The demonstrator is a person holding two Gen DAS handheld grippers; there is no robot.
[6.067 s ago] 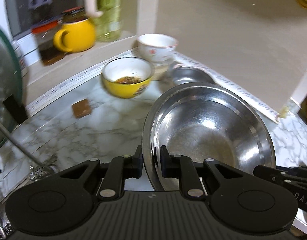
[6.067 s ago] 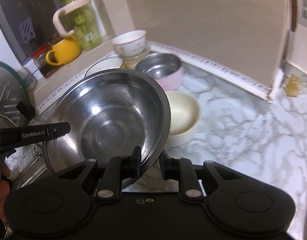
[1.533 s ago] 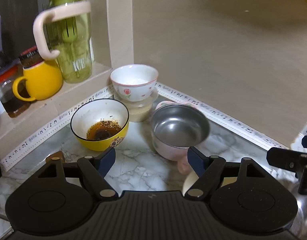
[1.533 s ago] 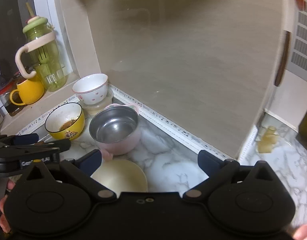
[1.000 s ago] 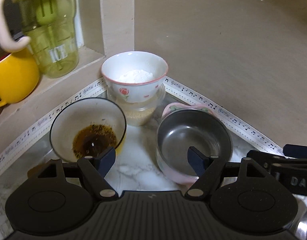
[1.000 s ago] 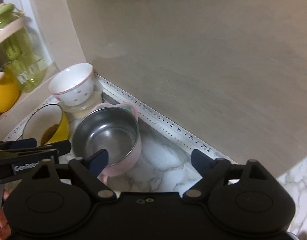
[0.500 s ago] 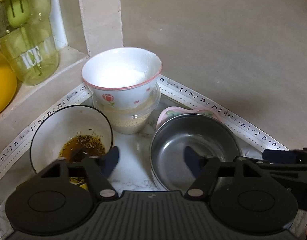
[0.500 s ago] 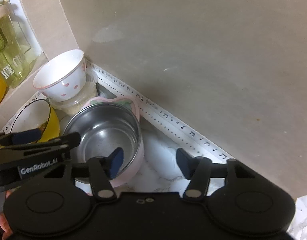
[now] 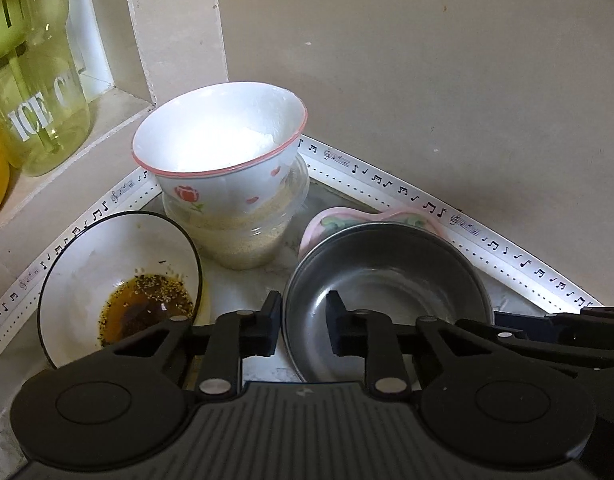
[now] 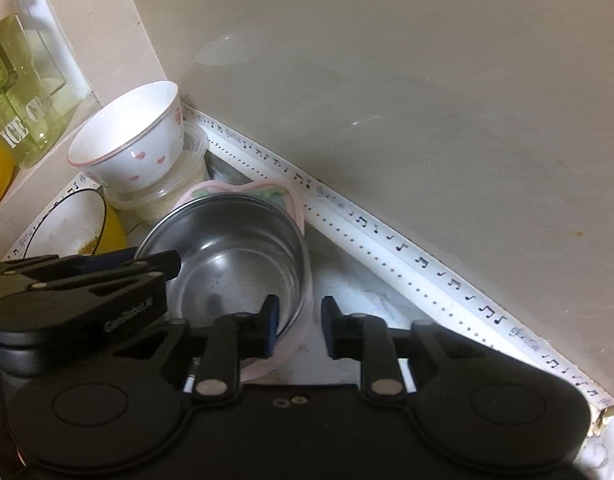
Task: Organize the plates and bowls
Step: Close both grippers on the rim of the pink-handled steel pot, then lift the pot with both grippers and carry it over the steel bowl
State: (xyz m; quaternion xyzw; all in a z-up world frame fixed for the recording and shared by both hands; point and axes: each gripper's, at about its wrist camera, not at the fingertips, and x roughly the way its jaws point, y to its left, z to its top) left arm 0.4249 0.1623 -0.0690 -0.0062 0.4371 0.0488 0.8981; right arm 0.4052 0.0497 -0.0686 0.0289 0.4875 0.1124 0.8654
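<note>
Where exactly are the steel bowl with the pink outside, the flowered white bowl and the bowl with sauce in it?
steel bowl (image 9: 387, 280): left wrist view, shiny inner bottom.
flowered white bowl (image 9: 227, 188): left wrist view, outer wall.
sauce bowl (image 9: 107, 256): left wrist view, white inner wall.

Beige walls (image 9: 427, 80) meeting at corner, marble counter (image 10: 359, 284), music-note trim strip (image 10: 427, 268) w/ window ledge (image 9: 87, 140)
</note>
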